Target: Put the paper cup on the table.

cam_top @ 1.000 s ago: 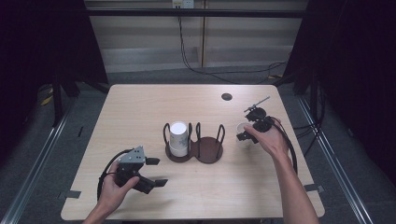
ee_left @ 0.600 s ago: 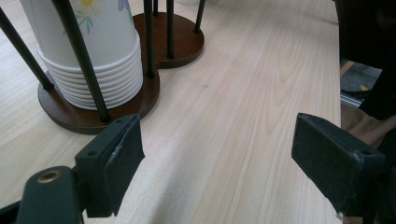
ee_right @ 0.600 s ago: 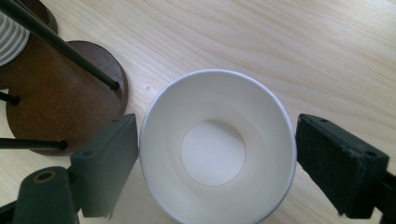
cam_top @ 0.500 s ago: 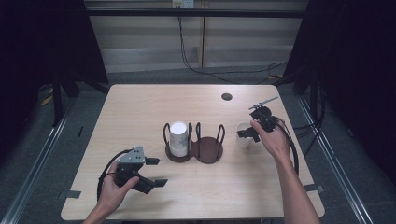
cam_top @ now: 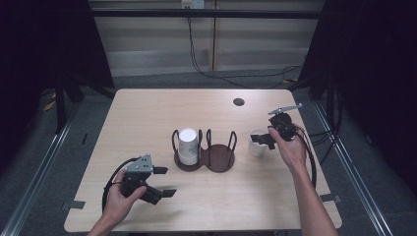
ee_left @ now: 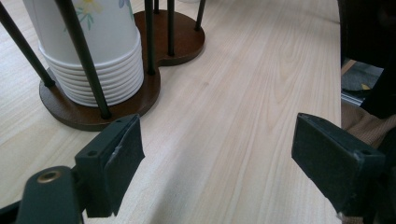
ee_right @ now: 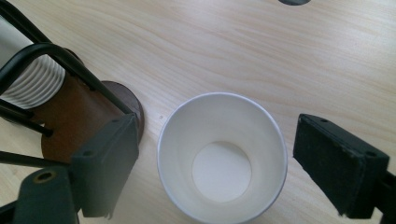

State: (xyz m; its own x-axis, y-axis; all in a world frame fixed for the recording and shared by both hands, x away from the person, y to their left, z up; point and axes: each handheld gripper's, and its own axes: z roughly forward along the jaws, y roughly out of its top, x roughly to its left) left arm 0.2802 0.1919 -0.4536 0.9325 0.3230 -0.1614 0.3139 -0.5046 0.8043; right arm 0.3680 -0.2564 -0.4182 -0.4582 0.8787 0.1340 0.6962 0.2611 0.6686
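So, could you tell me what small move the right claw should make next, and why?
Probably close the right claw on the single paper cup. Its jaws stand open on either side of the cup's rim, apart from it, and the cup stands upright on the table beside the holder's empty compartment. A gentle squeeze seems wise, as the thin wall may crush.

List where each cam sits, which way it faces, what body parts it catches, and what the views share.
High view: above the person's side, facing forward and down on the table; both forearms, left tongs, right tongs.
Left gripper view: on the left tongs, low along the tabletop at the cup holder; jaws apart.
Right gripper view: on the right tongs, looking down into the single paper cup; jaws apart around it.
Shared: cup stack and holder in all three.
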